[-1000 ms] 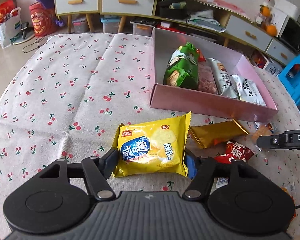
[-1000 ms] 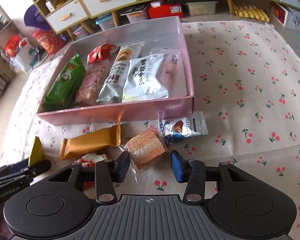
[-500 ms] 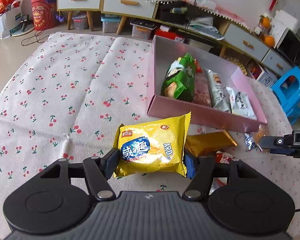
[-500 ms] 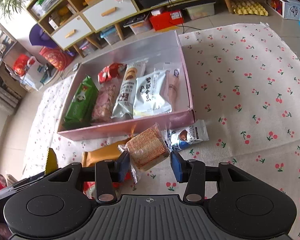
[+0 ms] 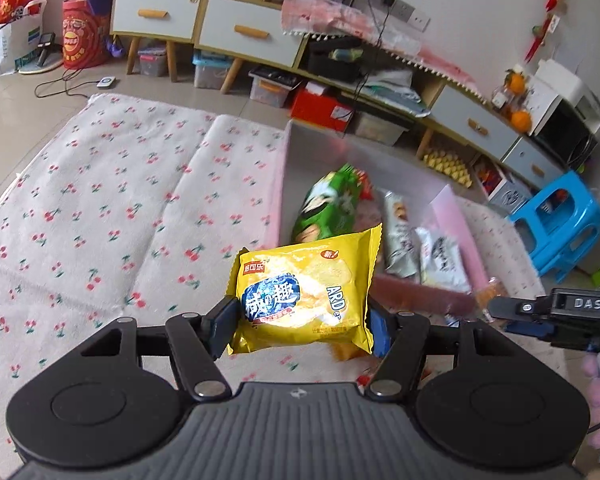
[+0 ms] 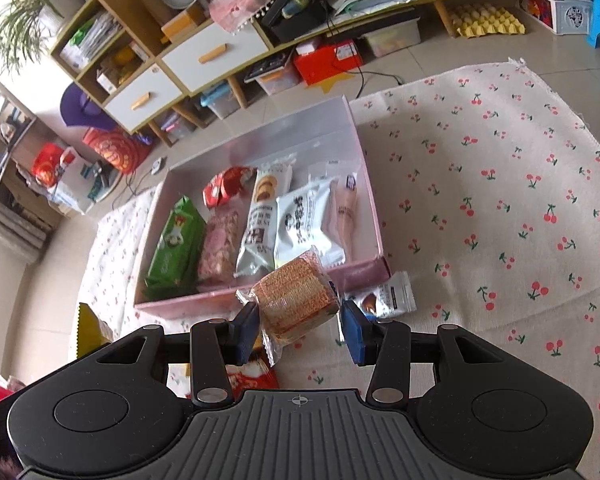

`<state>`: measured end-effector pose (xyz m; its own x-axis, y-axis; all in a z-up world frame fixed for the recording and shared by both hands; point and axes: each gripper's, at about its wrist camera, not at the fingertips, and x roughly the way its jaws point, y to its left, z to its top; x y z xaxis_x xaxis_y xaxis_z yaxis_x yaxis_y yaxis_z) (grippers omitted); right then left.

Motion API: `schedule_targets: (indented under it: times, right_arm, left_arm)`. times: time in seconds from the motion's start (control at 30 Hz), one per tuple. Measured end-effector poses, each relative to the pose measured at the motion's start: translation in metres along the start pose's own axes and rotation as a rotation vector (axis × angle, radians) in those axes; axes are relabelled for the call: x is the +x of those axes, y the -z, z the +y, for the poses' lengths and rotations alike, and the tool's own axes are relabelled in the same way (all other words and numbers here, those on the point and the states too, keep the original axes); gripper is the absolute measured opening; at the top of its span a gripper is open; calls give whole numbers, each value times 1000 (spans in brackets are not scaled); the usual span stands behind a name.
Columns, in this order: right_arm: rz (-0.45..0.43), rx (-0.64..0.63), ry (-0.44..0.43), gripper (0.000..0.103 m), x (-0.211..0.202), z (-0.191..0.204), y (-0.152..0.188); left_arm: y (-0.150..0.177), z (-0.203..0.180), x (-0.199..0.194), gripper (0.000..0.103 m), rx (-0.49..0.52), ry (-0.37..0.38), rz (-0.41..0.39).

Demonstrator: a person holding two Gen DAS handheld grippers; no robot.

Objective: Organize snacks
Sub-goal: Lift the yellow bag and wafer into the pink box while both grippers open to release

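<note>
My left gripper (image 5: pixel 300 326) is shut on a yellow chip bag (image 5: pixel 304 292) and holds it in the air in front of the pink box (image 5: pixel 277 200). My right gripper (image 6: pixel 300 330) is shut on a clear-wrapped orange cracker pack (image 6: pixel 295 296), held above the box's near wall (image 6: pixel 227 298). The box holds a green bag (image 6: pixel 175 246), a pink pack (image 6: pixel 217 246), a red pack (image 6: pixel 227 188) and several white packs (image 6: pixel 304 224). The right gripper's tip shows in the left wrist view (image 5: pixel 556 308).
A white-brown snack (image 6: pixel 388 298) and a red snack (image 6: pixel 251 376) lie on the cherry-print cloth (image 6: pixel 500 200) near the box. A blue stool (image 5: pixel 560 224) stands right of the cloth. Cabinets (image 5: pixel 203 28) and storage bins line the far wall.
Both grippers have risen off the cloth with their snacks, the yellow bag and the cracker pack, and moved towards the pink box.
</note>
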<state>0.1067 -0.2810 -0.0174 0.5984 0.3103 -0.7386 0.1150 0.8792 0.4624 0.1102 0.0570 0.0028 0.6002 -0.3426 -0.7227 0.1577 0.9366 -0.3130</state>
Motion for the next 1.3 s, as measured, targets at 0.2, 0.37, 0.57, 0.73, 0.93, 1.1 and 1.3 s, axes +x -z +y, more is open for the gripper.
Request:
schedule_targets:
  times: [0.2, 0.37, 0.57, 0.73, 0.93, 1.1, 1.3]
  right_arm:
    - [-39, 40, -12, 43, -5, -2, -11]
    - [-72, 80, -22, 43, -4, -6, -21]
    - [-113, 116, -28, 43, 4, -12, -31]
    - [-134, 153, -29, 44, 17, -16, -38]
    - [-146, 187, -49, 44, 34, -20, -49]
    - [-150, 209, -68, 44, 49, -24, -60]
    - [-159, 218, -77, 44, 61, -30, -70]
  left_arm:
    - [-10, -16, 3, 61, -1, 52, -21]
    - [-15, -32, 12, 61, 15, 95, -29]
    - [-22, -46, 32, 61, 42, 132, -48]
    - [-30, -61, 51, 61, 91, 147, -84]
    - [-44, -68, 77, 61, 120, 181, -69]
    - [-52, -70, 92, 61, 116, 154, -35]
    - [-56, -75, 102, 61, 167, 134, -33]
